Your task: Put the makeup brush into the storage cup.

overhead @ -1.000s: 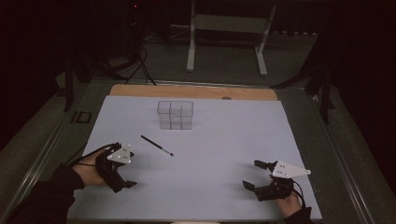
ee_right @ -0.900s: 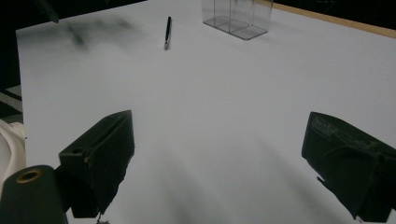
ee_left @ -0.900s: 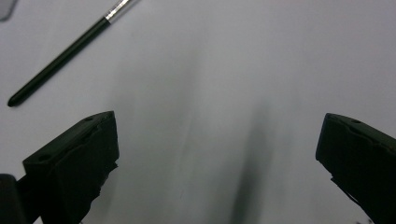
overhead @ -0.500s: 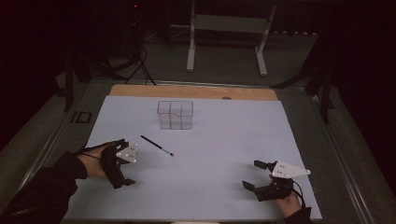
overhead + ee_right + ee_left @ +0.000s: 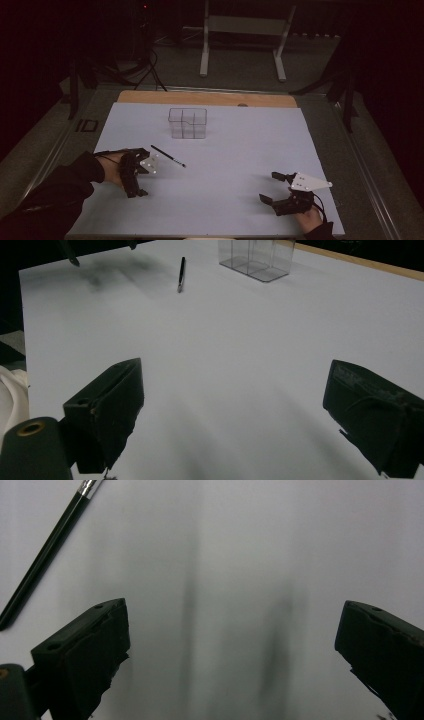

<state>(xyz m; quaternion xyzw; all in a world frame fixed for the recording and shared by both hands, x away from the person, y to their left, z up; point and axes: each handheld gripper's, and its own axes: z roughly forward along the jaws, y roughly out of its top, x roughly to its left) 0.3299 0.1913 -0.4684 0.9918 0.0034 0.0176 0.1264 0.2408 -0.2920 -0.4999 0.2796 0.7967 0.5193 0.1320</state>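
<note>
My left gripper [image 5: 137, 171] sits at the near-left of the white sheet [image 5: 230, 150], just beside the near end of the black pen [image 5: 168, 156]. Its jaws are spread wide with nothing between them; in the left gripper view only bare sheet lies in the gap. The pen [image 5: 47, 555] lies flat in that view, running diagonally at the upper left, its silver band toward the top edge, clear of the jaw below it and not touching it.

My right gripper [image 5: 274, 187] rests at the near-right of the sheet, well apart from the pen. Its jaws are also released and wide, nothing gripped; the right gripper view shows bare sheet between them. The grey three-cornered plate [image 5: 310, 182] sits on top of it.

In the high view the pen lies on the sheet between my left gripper and the clear divided box [image 5: 188, 122], which stands upright farther back, near the wooden strip [image 5: 210, 98] along the far edge. The pen and the box are near each other but apart. In the right gripper view the pen [image 5: 181, 274] lies at the upper middle, with the box [image 5: 256, 257] farther right.
</note>
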